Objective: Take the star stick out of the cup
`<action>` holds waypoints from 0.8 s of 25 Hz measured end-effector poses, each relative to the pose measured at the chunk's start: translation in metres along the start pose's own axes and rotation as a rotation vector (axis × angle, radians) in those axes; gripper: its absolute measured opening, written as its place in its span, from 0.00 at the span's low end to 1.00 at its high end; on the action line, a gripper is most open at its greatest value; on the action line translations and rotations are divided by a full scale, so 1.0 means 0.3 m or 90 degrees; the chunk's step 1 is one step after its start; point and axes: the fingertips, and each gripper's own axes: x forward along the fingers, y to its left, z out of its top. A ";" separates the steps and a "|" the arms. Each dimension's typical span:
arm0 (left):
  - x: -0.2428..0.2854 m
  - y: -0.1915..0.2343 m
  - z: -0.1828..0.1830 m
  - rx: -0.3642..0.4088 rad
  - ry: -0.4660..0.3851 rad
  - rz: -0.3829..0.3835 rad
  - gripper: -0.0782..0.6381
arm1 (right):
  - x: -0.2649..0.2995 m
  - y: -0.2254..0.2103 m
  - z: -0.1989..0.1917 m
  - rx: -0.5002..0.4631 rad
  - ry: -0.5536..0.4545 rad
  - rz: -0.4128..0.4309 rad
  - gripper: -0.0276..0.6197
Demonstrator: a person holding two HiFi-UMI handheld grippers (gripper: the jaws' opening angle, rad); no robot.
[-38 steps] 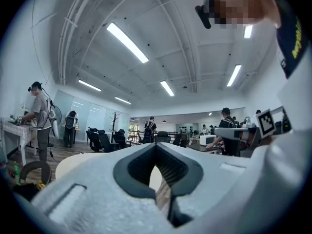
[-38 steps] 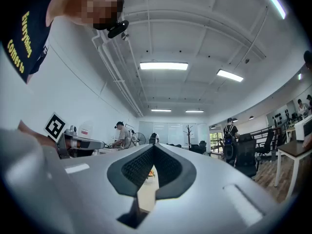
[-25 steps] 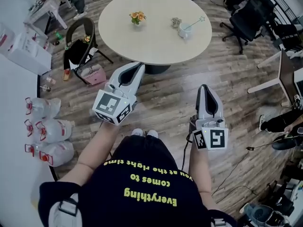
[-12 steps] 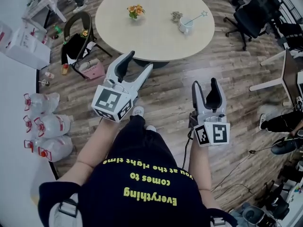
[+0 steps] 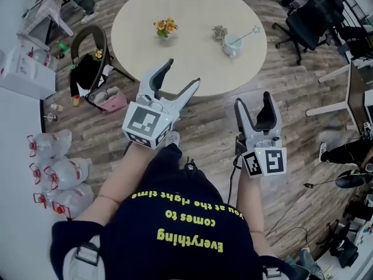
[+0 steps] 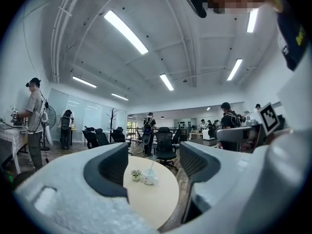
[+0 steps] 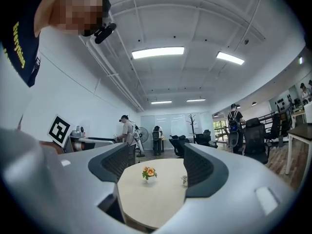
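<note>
A white cup (image 5: 231, 45) stands on the right side of the round beige table (image 5: 186, 57). A thin star stick (image 5: 245, 35) leans out of the cup to the right. In the left gripper view the cup (image 6: 148, 178) and the stick (image 6: 152, 165) show far off between the jaws. My left gripper (image 5: 182, 74) hovers just short of the table's near edge, its jaws opening with nothing between them. My right gripper (image 5: 253, 101) hangs over the wood floor, its jaws also opening and empty. In the right gripper view its right jaw hides the cup.
Orange flowers (image 5: 164, 27) and a small pot plant (image 5: 218, 32) also stand on the table. A black folding chair (image 5: 92, 63) with a pink bag sits to the left, water bottles (image 5: 55, 168) lower left, black office chairs (image 5: 312, 22) upper right. People stand in the background.
Both grippers have gone from shut to wide open. The table has come closer, and the left gripper has shifted right toward its edge.
</note>
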 end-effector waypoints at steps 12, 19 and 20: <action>0.192 0.300 -0.032 -0.005 0.019 -0.043 0.57 | 0.322 -0.016 -0.034 0.008 0.011 -0.048 0.58; 0.295 0.346 -0.081 -0.037 0.035 -0.049 0.57 | 0.394 -0.113 -0.081 0.026 0.030 -0.064 0.57; 0.311 0.350 -0.086 -0.037 0.038 -0.047 0.57 | 0.408 -0.129 -0.083 0.028 0.027 -0.061 0.56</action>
